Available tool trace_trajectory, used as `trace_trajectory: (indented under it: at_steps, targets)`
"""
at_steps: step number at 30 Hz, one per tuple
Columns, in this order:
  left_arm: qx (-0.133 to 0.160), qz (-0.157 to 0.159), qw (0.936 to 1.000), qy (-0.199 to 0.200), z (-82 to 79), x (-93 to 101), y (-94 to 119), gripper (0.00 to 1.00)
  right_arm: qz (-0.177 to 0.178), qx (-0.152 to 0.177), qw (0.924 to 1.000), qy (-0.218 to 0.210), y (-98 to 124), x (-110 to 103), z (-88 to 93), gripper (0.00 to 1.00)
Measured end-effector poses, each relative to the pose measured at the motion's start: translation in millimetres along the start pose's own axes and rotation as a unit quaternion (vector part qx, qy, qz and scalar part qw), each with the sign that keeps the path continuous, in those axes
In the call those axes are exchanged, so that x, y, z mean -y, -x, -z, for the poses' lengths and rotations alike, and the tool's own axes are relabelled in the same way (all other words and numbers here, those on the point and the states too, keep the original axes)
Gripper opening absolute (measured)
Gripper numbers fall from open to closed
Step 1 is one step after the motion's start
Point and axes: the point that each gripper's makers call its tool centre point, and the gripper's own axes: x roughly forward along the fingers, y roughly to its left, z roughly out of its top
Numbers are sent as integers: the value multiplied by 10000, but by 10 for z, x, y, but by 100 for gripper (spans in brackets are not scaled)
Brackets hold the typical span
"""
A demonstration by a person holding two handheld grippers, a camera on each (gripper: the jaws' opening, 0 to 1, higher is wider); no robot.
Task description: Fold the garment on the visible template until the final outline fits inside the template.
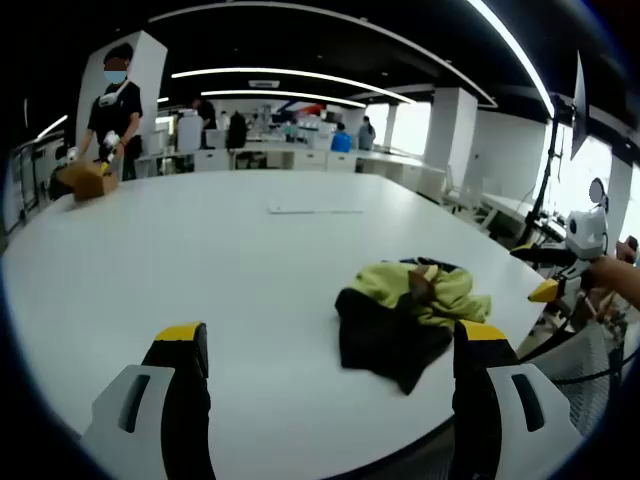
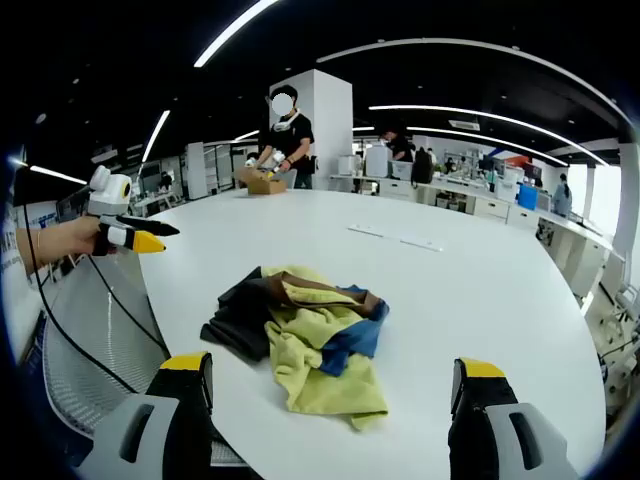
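yellow tips cap the black jaws of the left gripper, which stand wide apart near the bottom of the left gripper view with nothing between them; they hang above the near edge of the white surface. the right gripper shows the same in the right gripper view: jaws spread, nothing held, poised over the surface's near rim.

just beyond the left jaws, toward their right side, lies the garment, a crumpled heap of black, pale yellow-green and brown cloth with a bit of blue at its far edge. in the right gripper view the garment sits between and just past the jaws, bunched, with a black part on the left, yellow-green cloth spilling toward the camera, a brown strip across the top and a blue patch at the right. it rests on the surface near its edge, touching neither gripper.

farther out on the surface lies a thin flat pale sheet, well apart from the garment.

at the far rim a person in dark clothes stands over a brown cardboard box. beyond are desks, white pillars and long ceiling light strips.

a grey mesh chair back sits beside the surface.
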Motion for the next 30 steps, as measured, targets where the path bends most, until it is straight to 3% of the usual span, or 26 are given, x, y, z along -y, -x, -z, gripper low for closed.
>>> trace_trajectory:
  at_steps: [30]
  targets:
    - [-33,112,9999,4,27,47,-30,97,1,78,9999,-120,5,40,-17,99]
